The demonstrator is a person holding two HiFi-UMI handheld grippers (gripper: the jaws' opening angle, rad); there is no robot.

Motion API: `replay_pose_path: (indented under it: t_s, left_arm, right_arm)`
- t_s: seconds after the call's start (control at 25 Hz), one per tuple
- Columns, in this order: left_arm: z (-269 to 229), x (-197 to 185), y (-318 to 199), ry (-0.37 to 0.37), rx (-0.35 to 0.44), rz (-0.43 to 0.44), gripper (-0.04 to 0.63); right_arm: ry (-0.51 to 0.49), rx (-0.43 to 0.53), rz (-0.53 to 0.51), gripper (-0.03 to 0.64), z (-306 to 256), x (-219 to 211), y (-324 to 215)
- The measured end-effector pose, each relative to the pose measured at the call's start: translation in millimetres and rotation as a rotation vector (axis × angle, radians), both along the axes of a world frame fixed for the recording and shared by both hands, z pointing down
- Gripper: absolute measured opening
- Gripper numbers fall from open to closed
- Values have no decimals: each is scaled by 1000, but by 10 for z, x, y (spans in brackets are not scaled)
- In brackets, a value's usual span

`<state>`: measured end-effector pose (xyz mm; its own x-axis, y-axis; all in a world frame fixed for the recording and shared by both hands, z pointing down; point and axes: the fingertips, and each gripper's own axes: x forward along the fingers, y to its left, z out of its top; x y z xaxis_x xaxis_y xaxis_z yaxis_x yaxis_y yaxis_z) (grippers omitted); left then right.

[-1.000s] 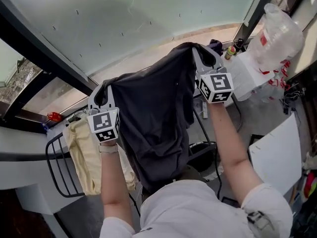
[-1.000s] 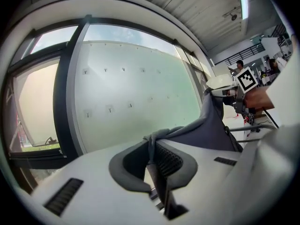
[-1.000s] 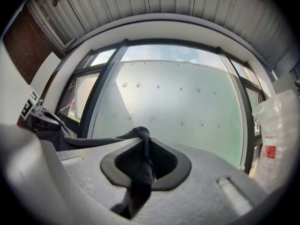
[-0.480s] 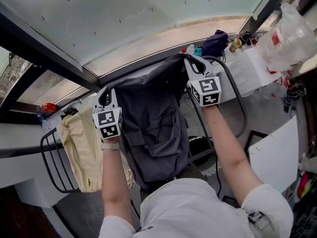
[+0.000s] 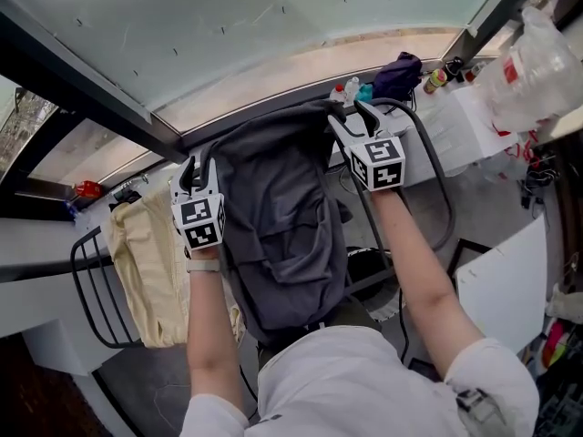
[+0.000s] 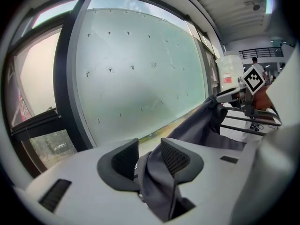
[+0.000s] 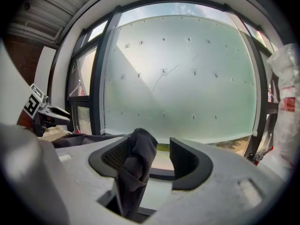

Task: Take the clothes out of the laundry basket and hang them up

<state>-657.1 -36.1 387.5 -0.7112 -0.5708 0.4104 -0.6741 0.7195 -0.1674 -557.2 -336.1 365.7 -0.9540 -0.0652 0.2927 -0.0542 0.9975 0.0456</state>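
A dark grey garment [image 5: 278, 235] hangs over the top rail of a black drying rack [image 5: 444, 217], spread between my two grippers. My left gripper [image 5: 193, 173] is at its left corner. In the left gripper view the jaws [image 6: 149, 154] have just been opening; a fold of the cloth [image 6: 157, 182] lies slack against the right pad, with a gap to the left pad. At the right corner my right gripper [image 5: 351, 116] has also just been opening. The right gripper view shows it [image 7: 151, 156] with the cloth [image 7: 138, 158] draped on the left pad, apart from the right one.
A cream garment [image 5: 150, 271] hangs on the rack to the left. A frosted window [image 5: 228, 25] with dark frames stands right behind the rail. A purple item [image 5: 398, 73], bottles [image 5: 435, 78] and a big plastic bag [image 5: 524, 57] crowd the right. A white board [image 5: 510, 280] leans lower right.
Both hands have come down with the grey garment, which now lies over the rack's rail. Both pairs of jaws, shut on its corners before, have opened.
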Motion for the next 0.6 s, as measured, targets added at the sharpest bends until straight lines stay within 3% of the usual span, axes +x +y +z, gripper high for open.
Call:
replay_pose_path:
  t_s: [0.16,0.4,0.6]
  left_arm:
    - [-26,100,71,2,5,6,143]
    - [-215,303,135,-12,40,49,147]
    - [-580,584,305,-70,99,84,147]
  right_arm:
    - [-63,-25,14,301,-188,119,-10]
    - [-155,-17,-5,305,-638,341,145]
    - [-219,-21,-38,304,-951,654,513]
